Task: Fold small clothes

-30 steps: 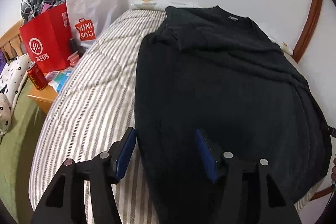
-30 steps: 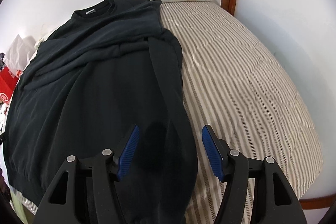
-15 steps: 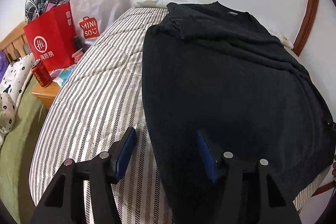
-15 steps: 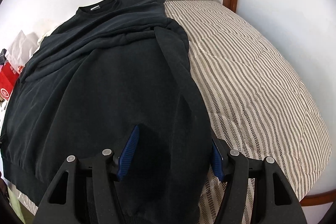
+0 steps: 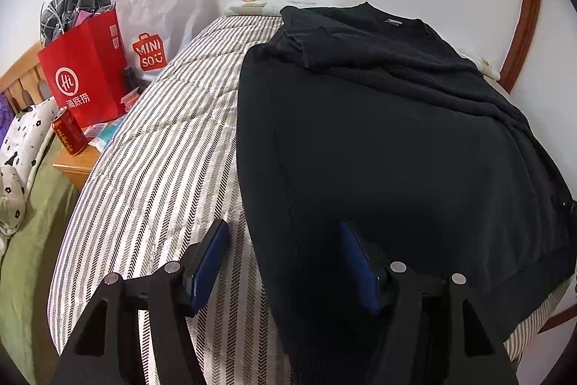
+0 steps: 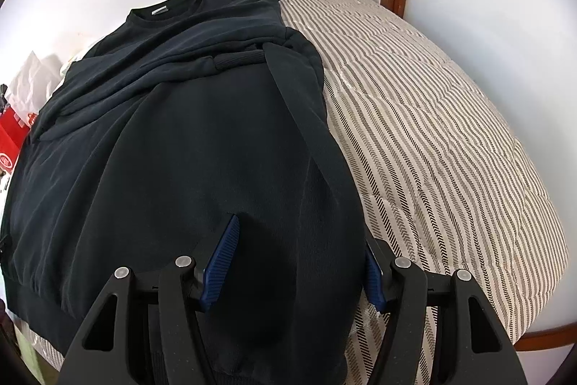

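Each gripper, the left gripper and the right gripper, is built from matte black, triangular open-frame fingers. Blue ribbed pads are fitted on the inner faces. Round silver screw heads are set along the tops.

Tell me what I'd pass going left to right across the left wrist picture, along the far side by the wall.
Checked fabric in the bag top → red paper bag → white Miniso bag → striped bedcover → black sweatshirt → brown wooden trim.
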A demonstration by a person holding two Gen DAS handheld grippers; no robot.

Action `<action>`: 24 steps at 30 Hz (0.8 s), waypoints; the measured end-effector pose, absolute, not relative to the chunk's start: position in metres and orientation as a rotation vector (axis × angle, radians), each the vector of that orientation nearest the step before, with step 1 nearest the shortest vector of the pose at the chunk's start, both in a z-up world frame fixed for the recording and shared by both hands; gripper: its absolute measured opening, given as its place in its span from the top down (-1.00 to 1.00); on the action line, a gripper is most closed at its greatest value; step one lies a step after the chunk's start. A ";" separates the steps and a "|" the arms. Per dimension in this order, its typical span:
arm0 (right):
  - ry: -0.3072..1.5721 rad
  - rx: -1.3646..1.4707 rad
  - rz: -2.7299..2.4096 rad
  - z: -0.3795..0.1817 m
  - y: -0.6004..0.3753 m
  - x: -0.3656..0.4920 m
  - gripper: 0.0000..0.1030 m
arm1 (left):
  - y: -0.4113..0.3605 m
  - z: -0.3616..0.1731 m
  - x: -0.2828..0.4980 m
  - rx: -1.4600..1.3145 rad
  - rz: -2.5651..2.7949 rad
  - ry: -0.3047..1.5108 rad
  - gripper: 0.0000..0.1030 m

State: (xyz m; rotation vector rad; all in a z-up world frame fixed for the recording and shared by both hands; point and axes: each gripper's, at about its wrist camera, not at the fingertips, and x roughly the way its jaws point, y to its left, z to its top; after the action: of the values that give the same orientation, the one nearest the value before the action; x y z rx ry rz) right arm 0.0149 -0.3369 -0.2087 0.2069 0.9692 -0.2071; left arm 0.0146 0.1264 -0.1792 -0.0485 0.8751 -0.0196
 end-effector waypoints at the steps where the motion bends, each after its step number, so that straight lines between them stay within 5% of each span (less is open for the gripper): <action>1: 0.971 0.207 -0.204 -0.209 -0.337 0.015 -0.19 | 0.126 -0.179 0.014 -0.049 -0.025 0.877 -0.20; 24: 0.947 0.196 -0.210 -0.210 -0.335 0.016 -0.18 | 0.120 -0.178 0.010 -0.042 -0.019 0.885 -0.20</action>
State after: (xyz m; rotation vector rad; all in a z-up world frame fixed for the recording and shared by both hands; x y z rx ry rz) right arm 0.0160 -0.3355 -0.2102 0.1962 0.9472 -0.2100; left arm 0.0099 0.1204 -0.1784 -0.0425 0.8849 -0.0186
